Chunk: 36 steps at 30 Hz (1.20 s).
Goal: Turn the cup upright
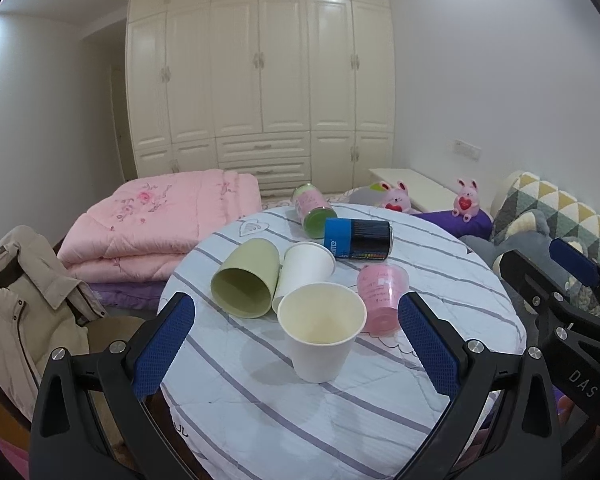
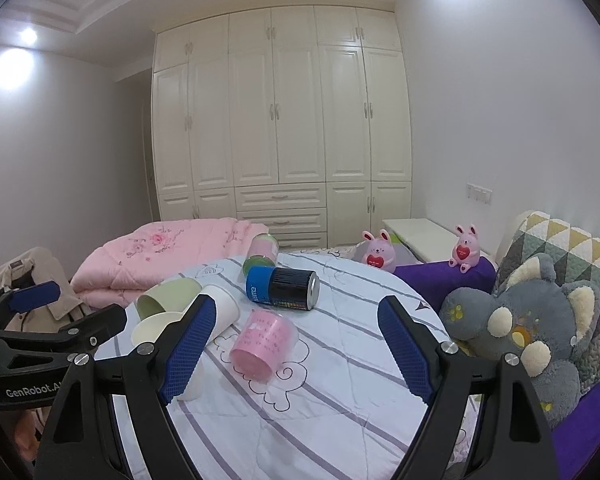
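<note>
A white paper cup point(image 1: 321, 332) stands upright on the round striped table point(image 1: 260, 400), between the fingers of my open left gripper point(image 1: 296, 344), which does not touch it. Behind it lie on their sides a second white paper cup point(image 1: 303, 269), a green cup point(image 1: 246, 278) and a pink cup point(image 1: 382, 298). In the right wrist view the pink cup point(image 2: 265, 345) lies just ahead of my open, empty right gripper point(image 2: 296, 352); the upright cup point(image 2: 156, 328) is partly hidden by its left finger. The left gripper point(image 2: 40, 320) shows at the left.
A blue-black can point(image 1: 358, 239) and a pink-green can point(image 1: 313, 208) lie on the table's far side. A folded pink quilt point(image 1: 160, 224) and a beige coat point(image 1: 24, 296) are left. Plush toys point(image 2: 532, 320) and pillows are right. A wardrobe point(image 1: 260, 72) stands behind.
</note>
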Motion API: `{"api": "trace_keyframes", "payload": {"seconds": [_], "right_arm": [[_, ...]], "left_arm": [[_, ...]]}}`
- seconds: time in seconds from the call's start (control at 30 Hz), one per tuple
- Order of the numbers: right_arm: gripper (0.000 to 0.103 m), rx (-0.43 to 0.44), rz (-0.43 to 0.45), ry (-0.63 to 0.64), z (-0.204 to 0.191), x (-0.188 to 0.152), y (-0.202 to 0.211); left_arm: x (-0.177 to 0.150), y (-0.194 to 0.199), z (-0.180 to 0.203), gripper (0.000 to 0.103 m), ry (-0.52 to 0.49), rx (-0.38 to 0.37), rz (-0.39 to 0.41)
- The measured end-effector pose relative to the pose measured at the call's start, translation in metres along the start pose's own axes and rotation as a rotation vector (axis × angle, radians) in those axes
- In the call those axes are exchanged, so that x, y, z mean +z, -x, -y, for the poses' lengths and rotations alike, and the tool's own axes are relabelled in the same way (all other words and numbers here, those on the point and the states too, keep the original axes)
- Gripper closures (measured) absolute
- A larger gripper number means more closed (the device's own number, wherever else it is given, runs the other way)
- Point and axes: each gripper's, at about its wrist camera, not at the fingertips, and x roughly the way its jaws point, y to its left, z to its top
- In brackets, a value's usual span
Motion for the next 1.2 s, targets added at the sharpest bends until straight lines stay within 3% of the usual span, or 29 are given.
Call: {"api": "trace_keyframes", "payload": {"seconds": [1.2], "right_arm": [[0.018, -0.007, -0.009, 0.025, -0.0031, -0.0014, 0.0000]], "left_arm": [[-0.0007, -0.0036, 0.0020, 0.000, -0.010, 0.011, 0.011]]}}
